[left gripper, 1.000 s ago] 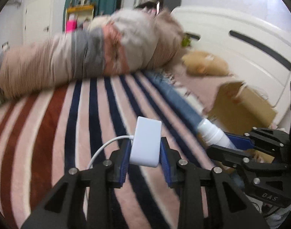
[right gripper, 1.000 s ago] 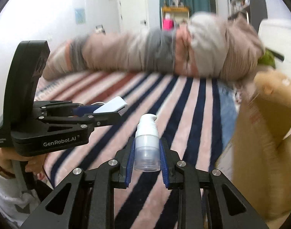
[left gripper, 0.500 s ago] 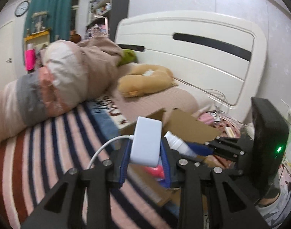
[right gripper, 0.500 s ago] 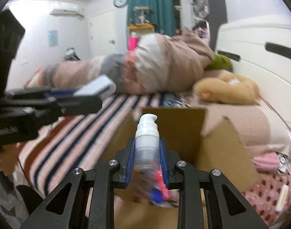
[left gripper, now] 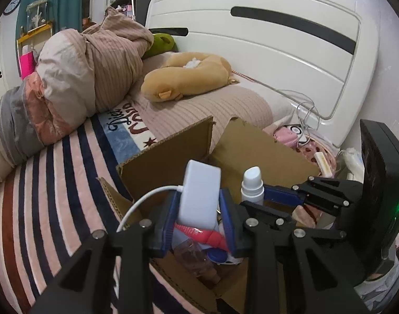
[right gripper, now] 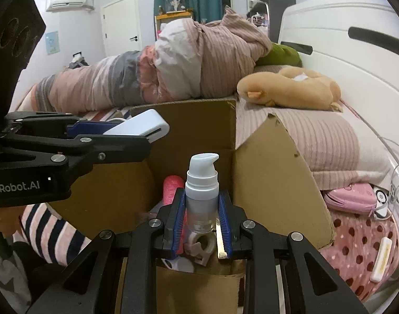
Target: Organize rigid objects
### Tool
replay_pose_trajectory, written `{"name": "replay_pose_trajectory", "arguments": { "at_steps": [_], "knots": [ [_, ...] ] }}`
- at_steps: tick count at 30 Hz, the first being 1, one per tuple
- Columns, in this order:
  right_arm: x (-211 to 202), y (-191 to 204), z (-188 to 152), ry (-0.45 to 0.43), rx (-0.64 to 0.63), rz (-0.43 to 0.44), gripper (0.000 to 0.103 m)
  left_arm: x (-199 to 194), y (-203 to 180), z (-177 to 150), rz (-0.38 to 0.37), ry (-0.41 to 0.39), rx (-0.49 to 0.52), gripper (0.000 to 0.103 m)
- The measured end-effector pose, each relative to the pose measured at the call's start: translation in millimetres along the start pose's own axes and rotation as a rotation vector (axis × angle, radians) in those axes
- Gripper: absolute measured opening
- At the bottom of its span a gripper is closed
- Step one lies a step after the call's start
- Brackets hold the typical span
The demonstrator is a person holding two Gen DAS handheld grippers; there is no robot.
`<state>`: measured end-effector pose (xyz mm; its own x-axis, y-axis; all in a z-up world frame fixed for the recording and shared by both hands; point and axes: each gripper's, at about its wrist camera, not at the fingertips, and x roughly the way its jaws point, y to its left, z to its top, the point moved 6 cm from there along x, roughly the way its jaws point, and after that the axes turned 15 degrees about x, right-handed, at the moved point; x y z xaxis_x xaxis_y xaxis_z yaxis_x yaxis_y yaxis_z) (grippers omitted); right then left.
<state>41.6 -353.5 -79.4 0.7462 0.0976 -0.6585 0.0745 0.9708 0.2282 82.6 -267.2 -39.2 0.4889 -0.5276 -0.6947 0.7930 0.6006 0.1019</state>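
My left gripper is shut on a white charger block with a white cable, held above the open cardboard box. My right gripper is shut on a small white pump bottle, held upright over the same cardboard box. Inside the box lie a red-and-white tube, a clear bottle and a pink foam piece. The right gripper with the bottle shows in the left wrist view; the left gripper with the charger shows in the right wrist view.
The box stands on the striped bedspread beside a ribbed pink pillow. A rolled duvet, a tan plush toy and the white headboard lie behind. A pink pouch and cables sit at right.
Both grippers swung right from over the striped bedspread to above the open cardboard box, each still holding its object.
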Motion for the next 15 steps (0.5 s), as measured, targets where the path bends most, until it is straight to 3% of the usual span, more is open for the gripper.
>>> {"name": "replay_pose_trajectory", "arguments": {
  "at_steps": [4,8,10,11,13,15],
  "knots": [
    [-3,0,-1,-0.004,0.004,0.000,0.027,-4,2,-1,0.015,-0.005,0.003,0.051],
    [-10,7,1,-0.020,-0.010,-0.001,0.032,-22,6,-2,0.033,-0.039,-0.007,0.061],
    [-14,11,4,-0.031,-0.013,0.012,0.036,-38,9,-2,0.065,-0.069,-0.016,0.075],
    [-17,13,6,-0.043,-0.015,0.025,0.040,-46,11,-3,0.082,-0.085,-0.019,0.077],
    [-27,20,10,-0.080,-0.028,0.049,0.058,-66,16,-6,0.129,-0.122,-0.040,0.086],
    [-37,28,14,-0.128,-0.062,0.055,0.065,-84,24,-12,0.176,-0.150,-0.073,0.091]
  ]
}}
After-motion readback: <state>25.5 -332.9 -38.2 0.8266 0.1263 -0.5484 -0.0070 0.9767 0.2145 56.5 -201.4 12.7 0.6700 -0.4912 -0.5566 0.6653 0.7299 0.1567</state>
